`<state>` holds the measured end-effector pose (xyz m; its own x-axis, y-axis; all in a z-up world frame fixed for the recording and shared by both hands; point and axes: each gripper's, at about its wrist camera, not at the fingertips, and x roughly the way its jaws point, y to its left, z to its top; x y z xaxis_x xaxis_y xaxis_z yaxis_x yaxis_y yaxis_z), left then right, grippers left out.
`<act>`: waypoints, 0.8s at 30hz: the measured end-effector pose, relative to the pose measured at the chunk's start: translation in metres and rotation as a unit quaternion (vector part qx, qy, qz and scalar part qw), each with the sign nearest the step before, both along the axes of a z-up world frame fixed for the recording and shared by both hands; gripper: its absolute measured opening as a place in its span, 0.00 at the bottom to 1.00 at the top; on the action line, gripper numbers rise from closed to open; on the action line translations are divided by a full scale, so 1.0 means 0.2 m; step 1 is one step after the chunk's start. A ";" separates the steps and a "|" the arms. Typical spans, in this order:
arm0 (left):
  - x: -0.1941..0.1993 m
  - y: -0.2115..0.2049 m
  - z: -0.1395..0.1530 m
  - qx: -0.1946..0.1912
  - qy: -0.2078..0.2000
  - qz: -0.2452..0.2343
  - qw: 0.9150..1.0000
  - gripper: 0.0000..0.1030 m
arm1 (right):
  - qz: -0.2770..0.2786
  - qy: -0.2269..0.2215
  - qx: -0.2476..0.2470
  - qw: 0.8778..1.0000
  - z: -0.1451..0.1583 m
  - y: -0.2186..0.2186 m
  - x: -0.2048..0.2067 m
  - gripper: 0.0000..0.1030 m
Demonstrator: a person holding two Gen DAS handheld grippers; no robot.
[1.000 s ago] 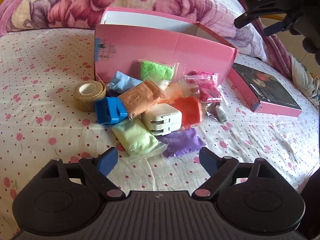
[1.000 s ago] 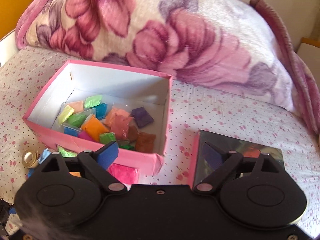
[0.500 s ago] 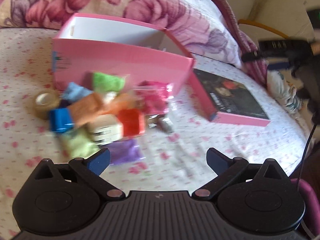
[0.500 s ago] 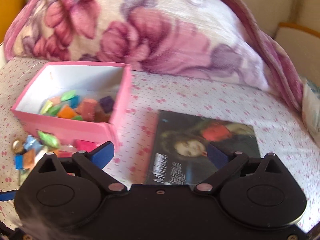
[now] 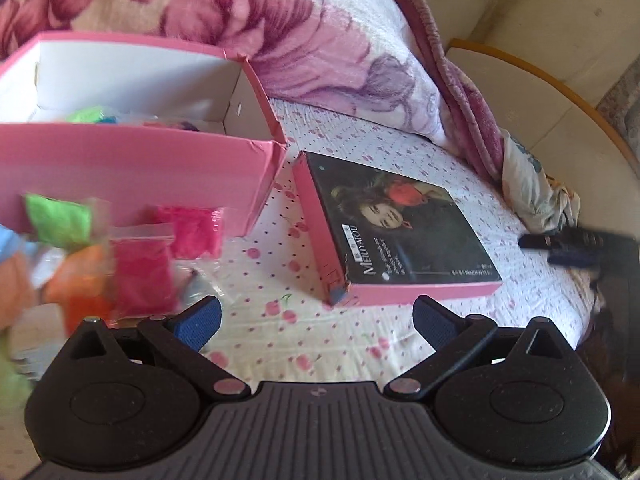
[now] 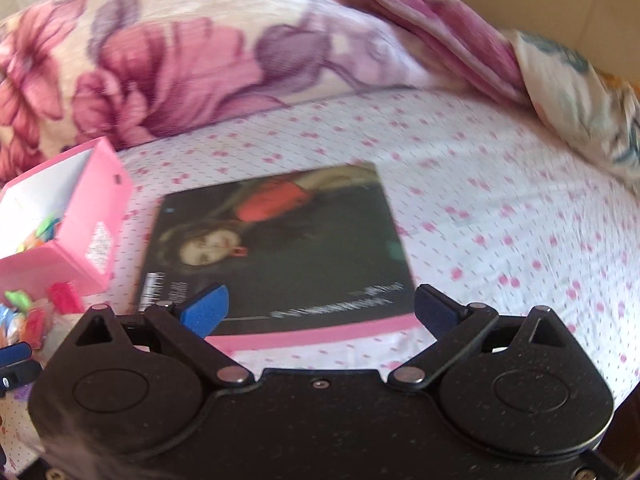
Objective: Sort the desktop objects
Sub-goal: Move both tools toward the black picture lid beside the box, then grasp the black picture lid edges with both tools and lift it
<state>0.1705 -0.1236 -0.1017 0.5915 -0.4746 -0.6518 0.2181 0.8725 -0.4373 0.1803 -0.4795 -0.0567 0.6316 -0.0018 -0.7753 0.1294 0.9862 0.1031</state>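
The packets [image 5: 140,264], in pink, green and orange, lie heaped in front of the box [image 5: 132,172]. They are smeared by blur and cut off at the left edge of the left wrist view, so their number cannot be told. More packets lie inside the box, mostly hidden behind its near wall. The lid [image 5: 400,240], face up with a portrait on it, lies just right of the box on the sheet [image 5: 320,344]. In the right wrist view the lid [image 6: 280,248] is blurred and its print unreadable. The left gripper [image 5: 316,320] is spread wide and empty. The right gripper [image 6: 320,308] is also wide apart, holding nothing, over the lid's near edge. A blanket [image 6: 180,64] lies behind.
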 end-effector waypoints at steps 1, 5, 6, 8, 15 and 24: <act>0.02 -0.02 -0.01 -0.003 0.003 0.002 1.000 1.00 | -0.004 0.001 0.005 1.000 -0.03 -0.03 0.00 0.97; 0.09 -0.10 -0.06 0.001 -0.002 0.003 1.000 1.00 | -0.011 -0.006 0.026 1.000 -0.12 -0.12 0.03 0.97; 0.10 -0.13 -0.06 0.003 -0.004 0.001 1.000 1.00 | -0.015 -0.006 0.029 0.999 -0.14 -0.14 0.05 0.97; 0.14 -0.18 -0.08 0.005 -0.006 -0.003 1.000 1.00 | -0.022 -0.007 0.035 0.999 -0.19 -0.17 0.08 0.97; 0.26 -0.32 -0.16 0.014 -0.003 0.007 1.000 1.00 | -0.024 -0.019 0.072 0.997 -0.31 -0.29 0.21 0.97; 0.41 -0.49 -0.21 0.035 -0.020 0.001 0.999 1.00 | 0.014 -0.015 0.095 0.995 -0.45 -0.34 0.32 0.97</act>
<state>0.2525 -0.2216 -0.1439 0.6186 -0.4266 -0.6598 0.2313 0.9014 -0.3660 0.2436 -0.5468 -0.1466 0.6526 0.1610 -0.7404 0.0968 0.9514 0.2922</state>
